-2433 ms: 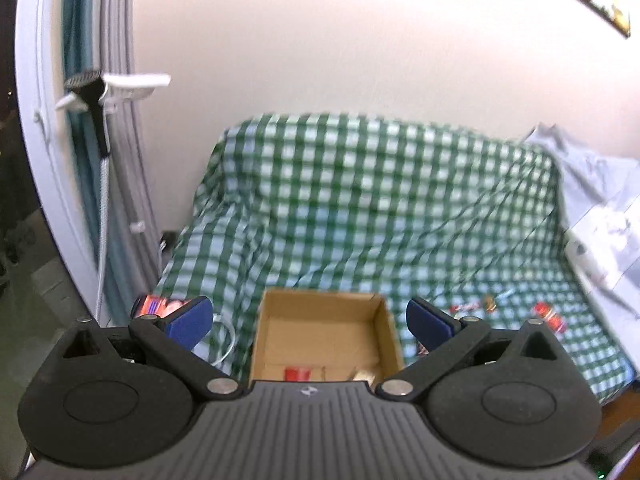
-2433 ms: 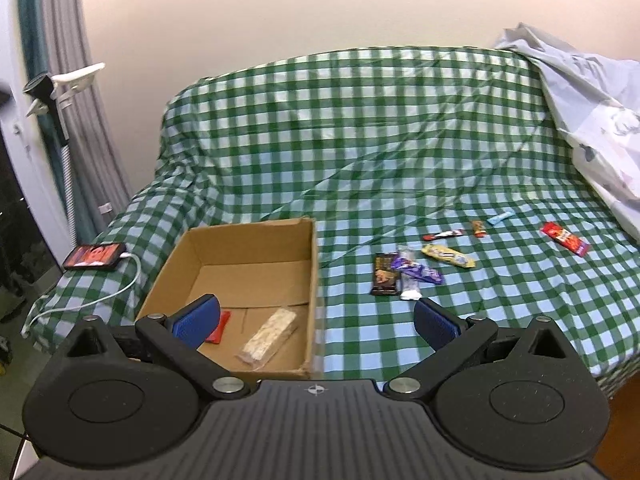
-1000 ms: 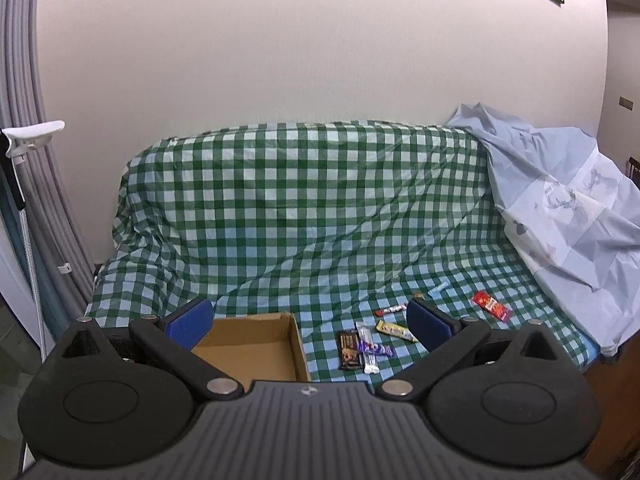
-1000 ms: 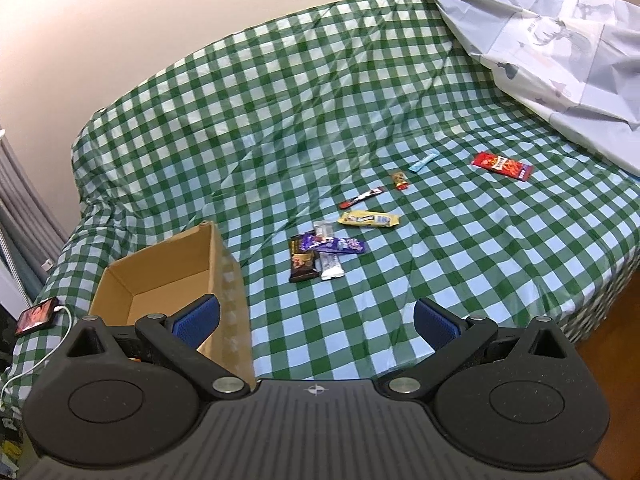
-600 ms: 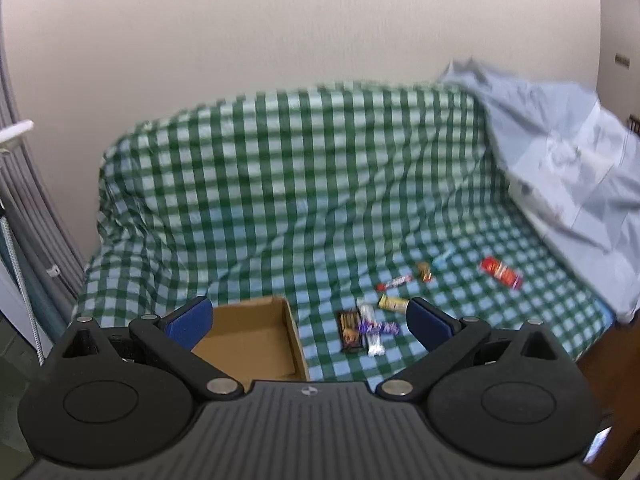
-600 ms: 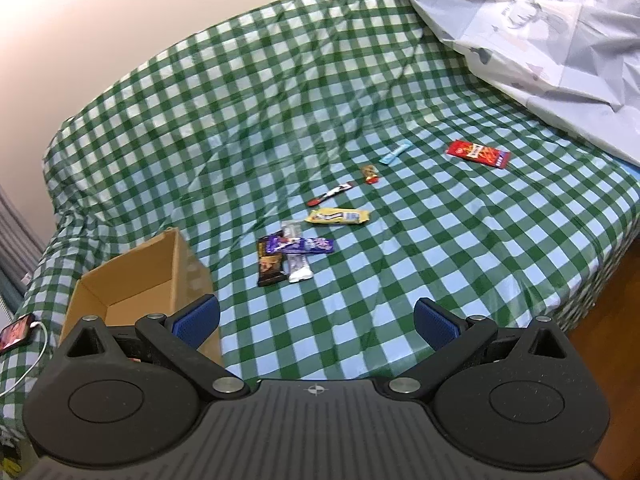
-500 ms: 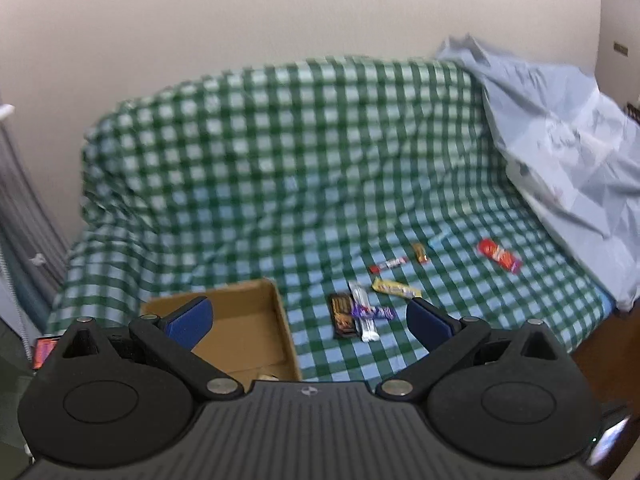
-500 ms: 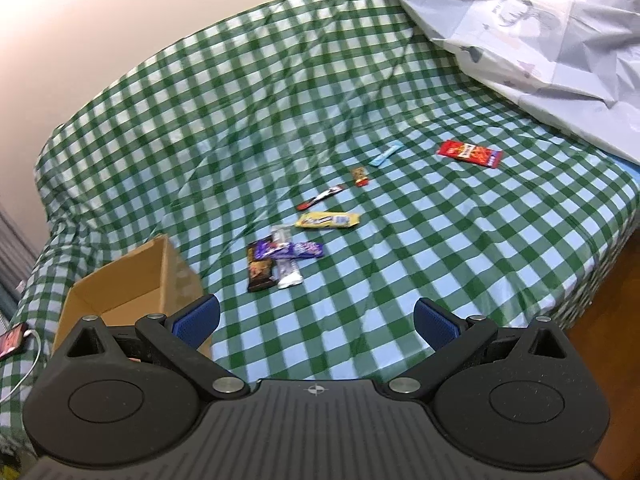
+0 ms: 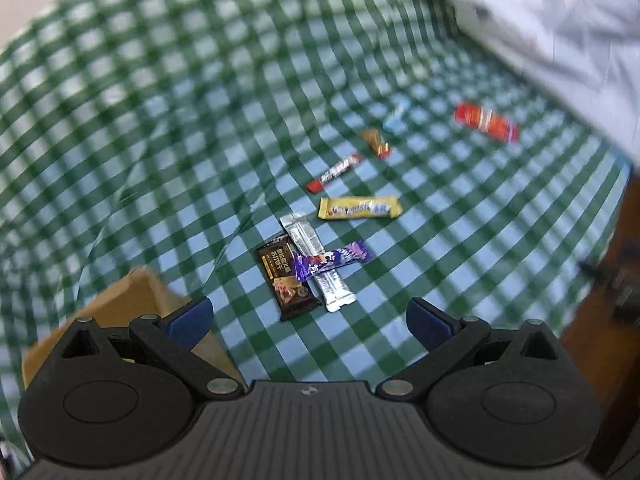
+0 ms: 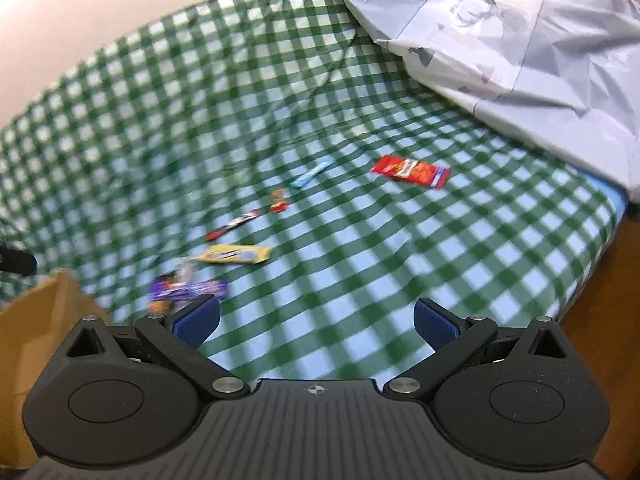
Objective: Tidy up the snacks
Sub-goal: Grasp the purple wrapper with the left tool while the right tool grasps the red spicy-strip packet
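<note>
Several snacks lie on the green checked cloth (image 9: 200, 120). A brown chocolate bar (image 9: 286, 280), a silver bar (image 9: 320, 268) and a purple bar (image 9: 332, 260) overlap just ahead of my open, empty left gripper (image 9: 308, 320). A yellow bar (image 9: 360, 207), a red-black stick (image 9: 334, 173), a small brown candy (image 9: 376, 142), a light blue stick (image 9: 396, 116) and a red packet (image 9: 486, 122) lie farther off. The cardboard box (image 9: 132, 308) is at the lower left. My right gripper (image 10: 316, 322) is open and empty above the cloth, with the purple bar (image 10: 188, 290) by its left finger and the red packet (image 10: 412, 171) ahead.
A pale grey sheet (image 10: 500, 32) covers the right end of the sofa. The sofa's front edge and wooden floor (image 10: 600, 300) are at the right. The box's side (image 10: 36, 340) shows at the lower left of the right wrist view.
Both grippers have swung right from the box and moved forward and down toward the snacks, which now appear much closer. Both stay open.
</note>
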Action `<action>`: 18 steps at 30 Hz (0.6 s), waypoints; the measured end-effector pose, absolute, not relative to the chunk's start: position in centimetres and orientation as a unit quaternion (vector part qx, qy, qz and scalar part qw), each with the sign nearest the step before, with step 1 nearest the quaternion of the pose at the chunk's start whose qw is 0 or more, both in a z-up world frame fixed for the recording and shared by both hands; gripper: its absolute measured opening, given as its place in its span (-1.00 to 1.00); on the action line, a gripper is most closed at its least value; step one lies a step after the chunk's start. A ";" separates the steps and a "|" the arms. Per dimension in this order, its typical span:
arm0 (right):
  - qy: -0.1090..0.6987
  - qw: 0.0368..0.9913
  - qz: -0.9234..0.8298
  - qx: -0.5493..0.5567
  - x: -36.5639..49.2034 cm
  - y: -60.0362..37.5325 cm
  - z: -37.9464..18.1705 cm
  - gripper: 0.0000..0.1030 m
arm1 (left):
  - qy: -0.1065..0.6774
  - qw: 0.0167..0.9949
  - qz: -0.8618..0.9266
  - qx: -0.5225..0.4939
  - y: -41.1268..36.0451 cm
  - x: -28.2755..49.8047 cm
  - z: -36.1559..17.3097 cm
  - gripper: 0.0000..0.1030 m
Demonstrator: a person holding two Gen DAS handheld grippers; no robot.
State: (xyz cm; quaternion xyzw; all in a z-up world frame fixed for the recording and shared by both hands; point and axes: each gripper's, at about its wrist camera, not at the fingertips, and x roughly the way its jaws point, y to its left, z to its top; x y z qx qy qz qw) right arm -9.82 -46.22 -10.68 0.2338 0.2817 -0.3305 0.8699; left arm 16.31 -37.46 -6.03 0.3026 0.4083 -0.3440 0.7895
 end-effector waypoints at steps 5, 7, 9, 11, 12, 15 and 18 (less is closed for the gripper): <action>0.284 0.881 -0.336 0.174 -5.8 -54.0 -13.0 0.99 | 0.399 0.741 -0.383 0.379 -42.3 19.2 -11.7 0.99; 0.288 0.882 -0.342 0.150 -3.4 -58.1 -14.1 0.99 | 0.413 0.730 -0.381 0.389 -44.2 20.3 -13.9 0.99; 0.292 0.878 -0.358 0.127 -0.8 -62.4 -15.8 0.99 | 0.427 0.714 -0.384 0.400 -45.8 21.4 -16.0 0.99; 0.307 0.871 -0.370 0.100 2.0 -66.6 -17.9 0.99 | 0.438 0.700 -0.388 0.410 -47.4 22.3 -18.0 0.99; 0.316 0.867 -0.375 0.087 3.2 -68.2 -19.0 0.99 | 0.441 0.695 -0.389 0.414 -48.0 22.7 -18.8 0.99; 0.364 0.847 -0.384 0.059 7.0 -73.3 -22.8 0.98 | 0.452 0.679 -0.394 0.423 -49.2 23.6 -20.7 0.98; 0.397 0.834 -0.381 0.055 9.8 -76.7 -25.4 0.98 | 0.457 0.670 -0.398 0.428 -50.4 24.4 -22.1 0.98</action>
